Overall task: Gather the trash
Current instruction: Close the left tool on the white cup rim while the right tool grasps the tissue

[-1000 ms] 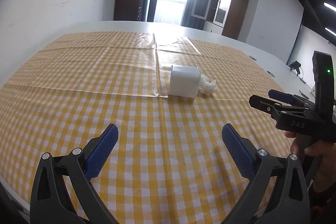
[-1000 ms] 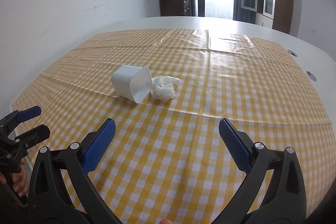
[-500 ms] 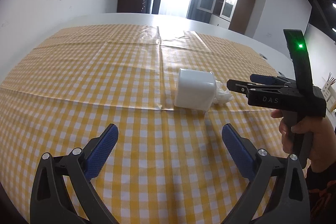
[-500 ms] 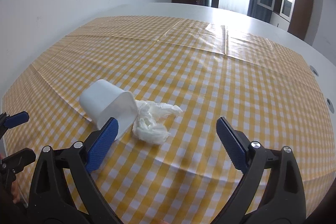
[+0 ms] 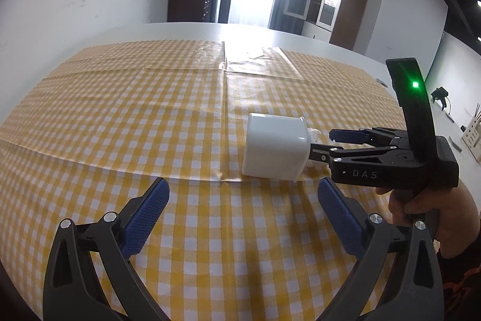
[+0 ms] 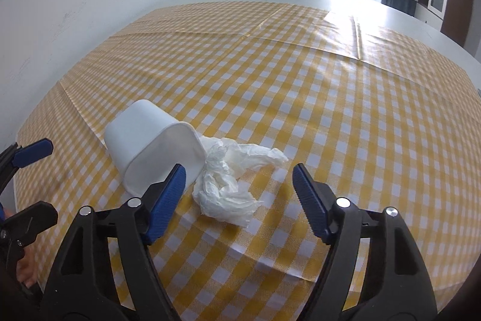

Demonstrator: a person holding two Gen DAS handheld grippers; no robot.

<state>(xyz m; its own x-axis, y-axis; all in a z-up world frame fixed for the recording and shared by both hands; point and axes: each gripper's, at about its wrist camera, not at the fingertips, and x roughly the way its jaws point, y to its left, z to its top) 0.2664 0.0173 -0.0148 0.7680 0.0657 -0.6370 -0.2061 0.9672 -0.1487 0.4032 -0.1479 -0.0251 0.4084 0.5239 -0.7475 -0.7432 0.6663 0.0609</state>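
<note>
A white bin is lying on its side on the yellow checked tablecloth, a crumpled tissue touching its open mouth. The right gripper is closing its jaws around the tissue, the pads not yet pressing it. The left gripper is hovering spread wide just before the bin, gripping nothing

Right tool closing – crumpled tissue between blue pads, beside tipped white bin.
</note>
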